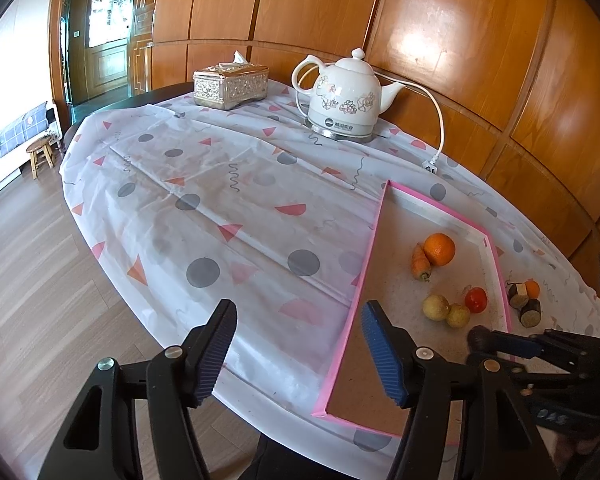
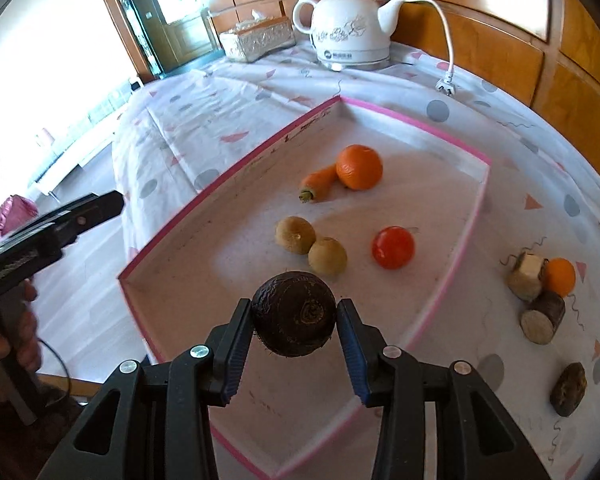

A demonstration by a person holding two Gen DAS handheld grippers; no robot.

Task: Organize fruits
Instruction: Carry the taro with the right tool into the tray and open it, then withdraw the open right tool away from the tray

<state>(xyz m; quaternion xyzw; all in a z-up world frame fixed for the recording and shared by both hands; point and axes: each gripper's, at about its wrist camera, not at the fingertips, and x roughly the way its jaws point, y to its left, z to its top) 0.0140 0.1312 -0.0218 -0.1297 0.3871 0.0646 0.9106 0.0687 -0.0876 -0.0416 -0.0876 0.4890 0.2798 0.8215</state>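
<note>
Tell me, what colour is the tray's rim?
Pink; the shallow white tray's rim shows best in the right wrist view.

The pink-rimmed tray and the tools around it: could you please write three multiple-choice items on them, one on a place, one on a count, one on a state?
1. Where is the carrot?
A. touching the big orange in the tray
B. beside the teapot
C. on the floor

2. How many things lie on the tray floor?
A. two
B. five
C. eight

3. What is the right tool doing?
A. hanging open
B. gripping a dark round fruit
C. gripping the tomato

Answers: 1 A, the carrot's end meets the orange; 2 B, carrot, orange, two tan fruits and tomato; 3 B, the dark fruit sits between its fingers above the tray.
</note>
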